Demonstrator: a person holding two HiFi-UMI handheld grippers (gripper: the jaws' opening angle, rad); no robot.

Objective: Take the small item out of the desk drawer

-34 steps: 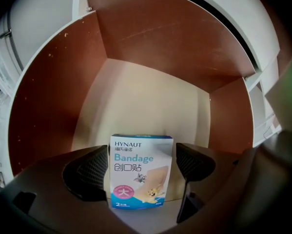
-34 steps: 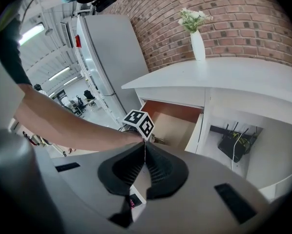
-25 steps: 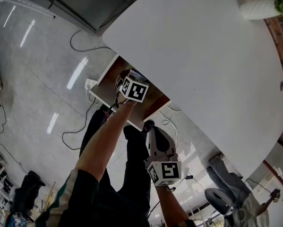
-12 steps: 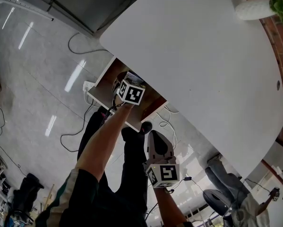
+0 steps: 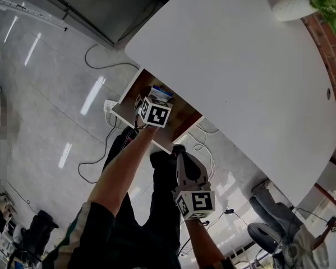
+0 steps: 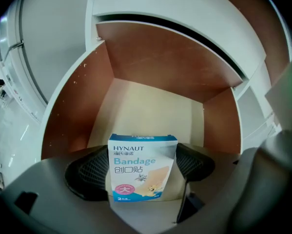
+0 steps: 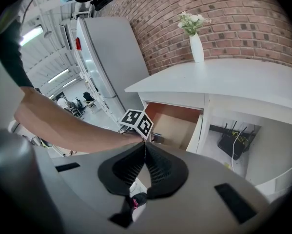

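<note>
Left tool [image 6: 141, 173] clamped on bandage box [image 6: 142, 159]; open drawer [image 6: 77, 106] just beyond. Right tool [image 7: 145, 167] closed, empty.

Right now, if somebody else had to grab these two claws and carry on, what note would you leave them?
Left claw: shut on the bandage box, which it holds upright over the open drawer.
Right claw: shut with nothing in it, held low and back from the desk.
Done: drawer is open, box is gripped.
Left to do: bring the box clear of the drawer and set it down, probably on the desk top.
</note>
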